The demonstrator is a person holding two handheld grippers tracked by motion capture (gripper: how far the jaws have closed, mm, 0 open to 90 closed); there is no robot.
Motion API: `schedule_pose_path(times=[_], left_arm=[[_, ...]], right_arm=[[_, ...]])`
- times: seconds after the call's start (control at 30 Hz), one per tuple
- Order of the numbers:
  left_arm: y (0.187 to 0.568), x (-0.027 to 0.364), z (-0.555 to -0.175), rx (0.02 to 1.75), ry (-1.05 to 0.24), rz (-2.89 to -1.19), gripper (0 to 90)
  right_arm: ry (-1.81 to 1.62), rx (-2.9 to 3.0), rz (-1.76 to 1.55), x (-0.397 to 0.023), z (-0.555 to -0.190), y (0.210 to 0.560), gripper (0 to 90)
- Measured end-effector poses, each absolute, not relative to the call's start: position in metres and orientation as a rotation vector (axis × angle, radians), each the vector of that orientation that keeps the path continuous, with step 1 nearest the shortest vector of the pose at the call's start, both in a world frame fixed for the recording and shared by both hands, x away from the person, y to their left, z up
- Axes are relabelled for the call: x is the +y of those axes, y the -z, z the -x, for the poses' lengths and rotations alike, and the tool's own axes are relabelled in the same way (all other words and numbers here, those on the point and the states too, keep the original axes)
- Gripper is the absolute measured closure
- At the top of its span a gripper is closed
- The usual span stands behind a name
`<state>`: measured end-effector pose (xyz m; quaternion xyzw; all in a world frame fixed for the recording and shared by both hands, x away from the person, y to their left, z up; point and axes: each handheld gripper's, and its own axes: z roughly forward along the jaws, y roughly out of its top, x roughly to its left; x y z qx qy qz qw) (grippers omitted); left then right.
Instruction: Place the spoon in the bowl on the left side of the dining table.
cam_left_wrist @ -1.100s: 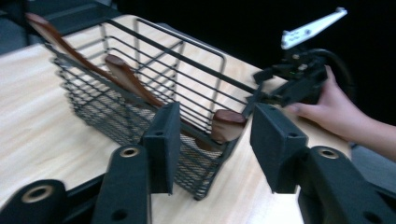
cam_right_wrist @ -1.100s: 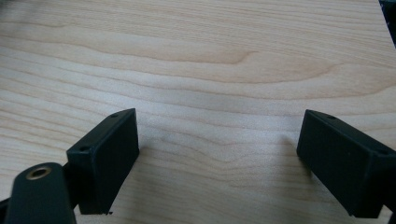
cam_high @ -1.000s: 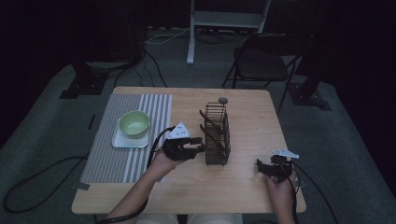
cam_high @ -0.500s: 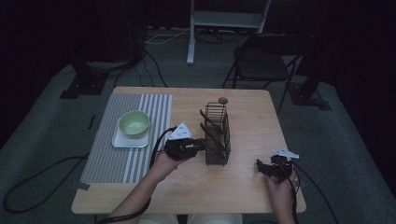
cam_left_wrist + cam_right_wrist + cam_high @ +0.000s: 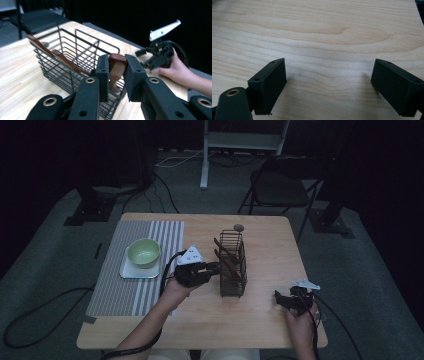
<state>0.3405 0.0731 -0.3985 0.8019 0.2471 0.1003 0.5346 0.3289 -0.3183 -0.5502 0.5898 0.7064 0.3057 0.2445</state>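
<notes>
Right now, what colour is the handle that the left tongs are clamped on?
Reddish-brown wood; the handle shows best in the left gripper view, between the left tongs.

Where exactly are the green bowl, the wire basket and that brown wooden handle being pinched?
green bowl [image 5: 144, 252]: high view, its inside.
wire basket [image 5: 232, 285]: high view, near side wall.
brown wooden handle [image 5: 115, 68]: left gripper view, end between the jaws.

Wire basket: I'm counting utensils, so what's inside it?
The wire basket holds brown wooden utensils; the left gripper clamps one handle. Their lower ends are hidden behind wires and jaws, so no exact count.
</notes>
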Motion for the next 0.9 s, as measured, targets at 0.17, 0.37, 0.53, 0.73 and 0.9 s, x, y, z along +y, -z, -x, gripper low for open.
schedule_pose_path(times=[0.17,0.37,0.53,0.73,0.9], left_arm=[[0.390,0.077,-0.339,0.595,-0.269,-1.889,75.2],[0.380,0.081,-0.336,0.600,-0.289,-1.874,75.2],[0.370,0.086,-0.334,0.593,-0.286,-1.856,75.3],[0.355,0.090,-0.328,0.576,-0.321,-1.849,75.3],[0.345,0.096,-0.326,0.575,-0.324,-1.825,75.3]], right_arm=[[-0.835,1.929,-1.611,-0.318,-0.329,0.550,12.1],[-0.834,1.929,-1.607,-0.319,-0.329,0.550,12.1],[-0.834,1.929,-1.609,-0.318,-0.329,0.550,12.1],[-0.834,1.929,-1.608,-0.318,-0.329,0.550,12.1],[-0.833,1.931,-1.607,-0.319,-0.329,0.550,12.1]])
